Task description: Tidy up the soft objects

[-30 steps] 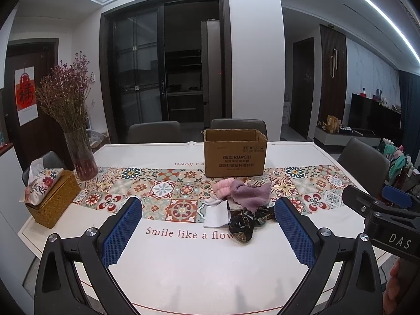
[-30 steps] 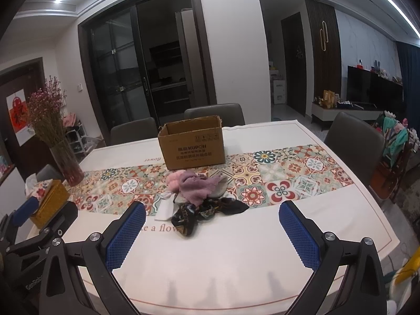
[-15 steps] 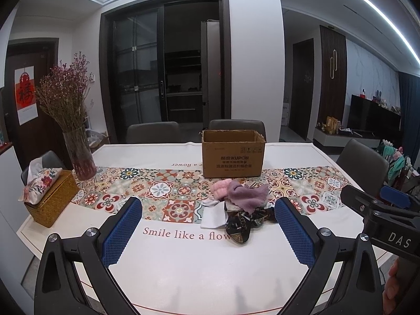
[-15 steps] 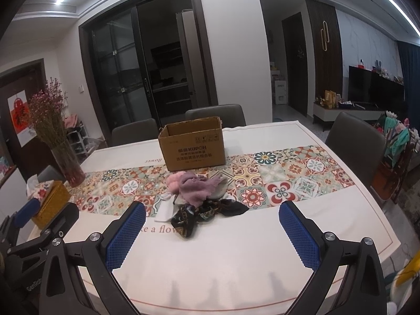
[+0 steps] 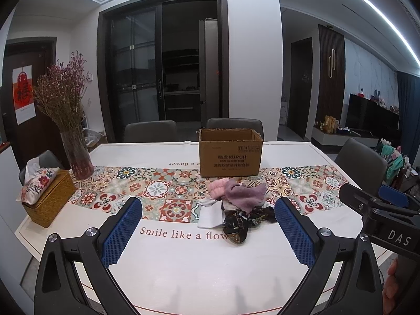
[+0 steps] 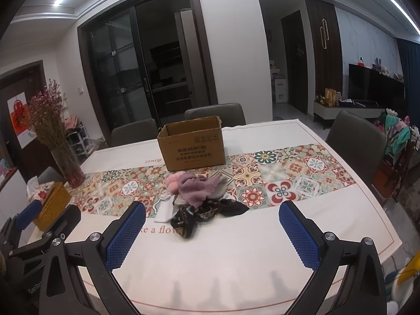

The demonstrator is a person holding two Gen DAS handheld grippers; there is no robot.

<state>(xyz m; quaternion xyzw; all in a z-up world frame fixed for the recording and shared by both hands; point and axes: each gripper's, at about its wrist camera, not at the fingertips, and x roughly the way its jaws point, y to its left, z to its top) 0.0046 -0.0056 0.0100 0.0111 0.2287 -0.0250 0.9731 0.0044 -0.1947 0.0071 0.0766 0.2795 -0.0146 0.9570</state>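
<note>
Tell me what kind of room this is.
Likely a home dining area opening onto a living room: a dining table with chairs around it, a vase of dried flowers, and a TV along the far wall.

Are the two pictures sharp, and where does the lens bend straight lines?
Left wrist view: sharp, the print on the box readable, ceiling light strip bowed. Right wrist view: sharp too, table edge curved, corners dark.

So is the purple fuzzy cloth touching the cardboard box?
Apart. The right wrist view shows patterned runner between the purple cloth and the cardboard box.
</note>
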